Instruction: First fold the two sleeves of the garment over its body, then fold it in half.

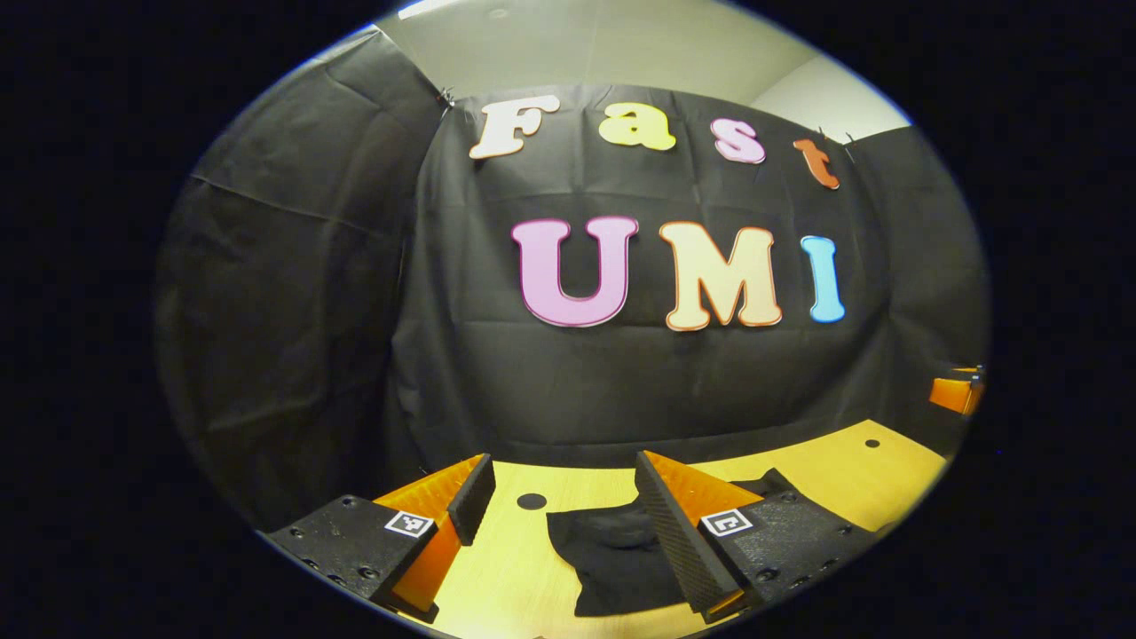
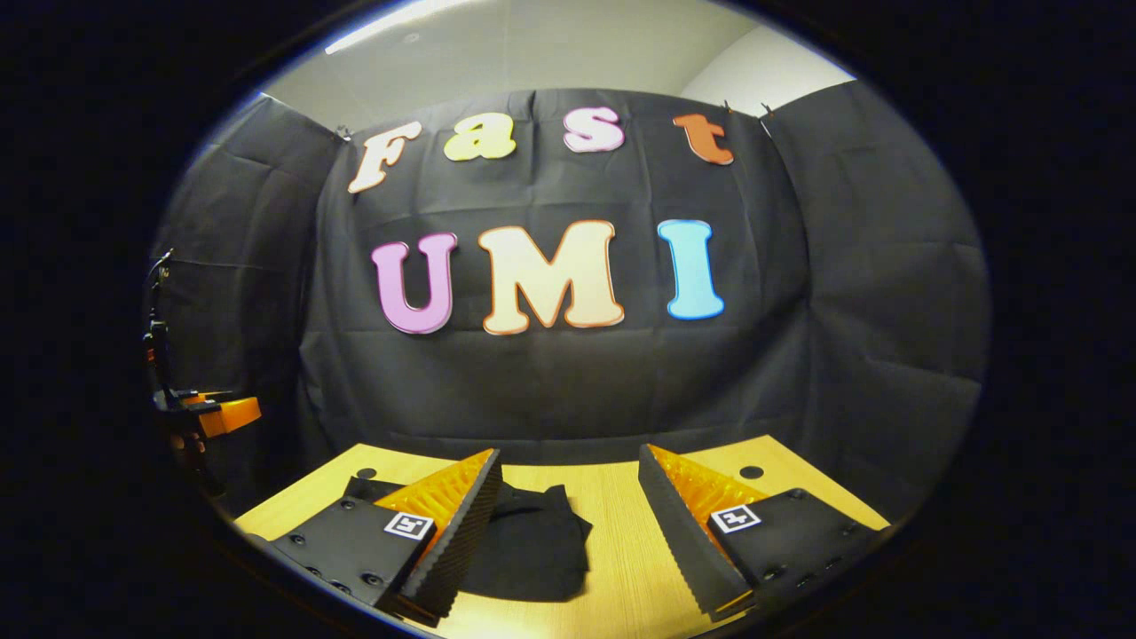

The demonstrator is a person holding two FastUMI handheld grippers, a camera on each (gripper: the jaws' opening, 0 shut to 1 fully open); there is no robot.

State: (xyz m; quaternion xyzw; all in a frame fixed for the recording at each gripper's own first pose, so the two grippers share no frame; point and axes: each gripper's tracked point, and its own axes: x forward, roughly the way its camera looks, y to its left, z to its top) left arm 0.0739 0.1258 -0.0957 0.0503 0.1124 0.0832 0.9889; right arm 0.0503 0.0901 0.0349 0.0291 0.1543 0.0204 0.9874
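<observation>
Left gripper (image 1: 559, 497): I have it wide open and holding nothing, raised above the worktop (image 1: 825, 479).
Right gripper (image 2: 568, 493): also spread wide and empty, held at about the same height.
Garment (image 1: 612, 555): a dark piece of cloth lying on the worktop. In the left gripper view it sits below and ahead of the gripper, reaching under its right finger. In the right gripper view it lies ahead and to the left, partly behind the left finger (image 2: 461, 532).
Garment shape: it looks compact and bunched. I cannot make out where the sleeves lie, or whether they are already turned over the body.
Step in hand: I judge that neither gripper has engaged the cloth.
Risk, wrong layer: dark cloth gives little contrast in either view, so I could pinch two layers at once and drag the whole garment instead of one flap.
Risk, slide: the worktop looks smooth. A one-sided pull would likely make the cloth skate rather than fold.
Risk, missed edge: a gripper coming down from this height at a shallow angle could push the hem away before closing.
Worktop holes (image 1: 532, 501): a small round hole lies just beside the cloth, and a fingertip could catch there.
</observation>
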